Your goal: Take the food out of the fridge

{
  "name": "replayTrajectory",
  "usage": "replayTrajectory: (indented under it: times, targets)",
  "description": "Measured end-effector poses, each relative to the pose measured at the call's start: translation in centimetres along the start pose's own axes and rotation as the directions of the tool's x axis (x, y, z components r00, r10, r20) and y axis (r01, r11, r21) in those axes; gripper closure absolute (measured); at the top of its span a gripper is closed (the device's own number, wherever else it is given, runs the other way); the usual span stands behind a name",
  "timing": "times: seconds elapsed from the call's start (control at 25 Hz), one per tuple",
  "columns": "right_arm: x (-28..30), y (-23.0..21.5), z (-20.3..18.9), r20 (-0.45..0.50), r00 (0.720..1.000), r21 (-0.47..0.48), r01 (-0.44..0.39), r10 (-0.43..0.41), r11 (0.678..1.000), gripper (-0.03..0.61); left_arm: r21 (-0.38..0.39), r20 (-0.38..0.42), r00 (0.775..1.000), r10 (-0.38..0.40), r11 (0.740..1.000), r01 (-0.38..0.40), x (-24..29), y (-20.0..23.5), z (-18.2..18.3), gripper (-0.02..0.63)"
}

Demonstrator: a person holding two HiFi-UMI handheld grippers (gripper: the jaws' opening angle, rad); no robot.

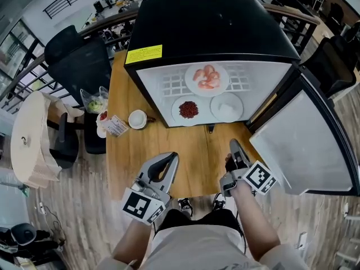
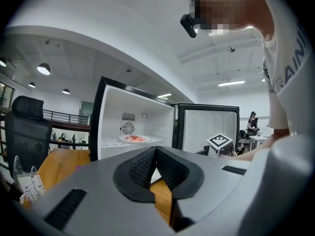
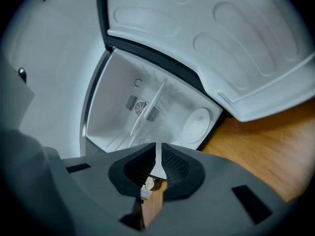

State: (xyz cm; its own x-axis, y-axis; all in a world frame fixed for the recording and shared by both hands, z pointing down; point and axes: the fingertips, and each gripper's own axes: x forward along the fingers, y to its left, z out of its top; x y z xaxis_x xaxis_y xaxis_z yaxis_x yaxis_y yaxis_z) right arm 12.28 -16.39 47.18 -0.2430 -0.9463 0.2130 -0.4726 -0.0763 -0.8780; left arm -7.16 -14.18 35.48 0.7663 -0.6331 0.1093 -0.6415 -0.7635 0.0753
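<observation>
Item: open fridge [image 1: 214, 27] on a wooden table [image 1: 185, 151], its door [image 1: 304, 145] swung out to 3 o'clock. Contents, three round plates. The shrimp plate [image 1: 207, 79] sits on the upper wire shelf, furthest back. The red-food plate [image 1: 188, 110] and the white plate [image 1: 226, 107] sit side by side on the lower level at the front edge, the white plate's pale contents not identifiable. Tools: the left gripper [image 1: 170, 159] and the right gripper [image 1: 233, 146] are both held low over the table, well short of the opening. Both point toward 12 o'clock. The left's jaws meet at the tips. The right's jaws are drawn to a thin slit. Nothing is between either pair. Governing relation: the red-food plate lies at about 1 o'clock from the left gripper and the white plate at 12 o'clock from the right. Each front plate is therefore nearest the tool on its own side. The shrimp plate lies at 11 o'clock from the right gripper, behind and above the front pair. Round plates offer no long axis, so the near rim is the likely hold. Judgement: the jaws must part before any reach, and no plate is out yet.
</observation>
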Motion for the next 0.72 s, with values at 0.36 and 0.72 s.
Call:
replayTrajectory:
  times: [0.36, 0.72]
  targets:
    - [5.6, -9.3, 0.2, 0.145, 0.977, 0.374, 0.095, -0.159, 0.923, 0.495, -0.036, -0.046, 0.999, -0.018, 0.999, 0.016, 1.1, 1.9, -2.7, 0.604]
    - [9.4, -13.3, 0.2, 0.204, 0.953, 0.513, 0.091, -0.224, 0.854, 0.488, -0.058, -0.086, 0.996, -0.027, 0.998, 0.022, 2.2, 3.6, -4.8, 0.604]
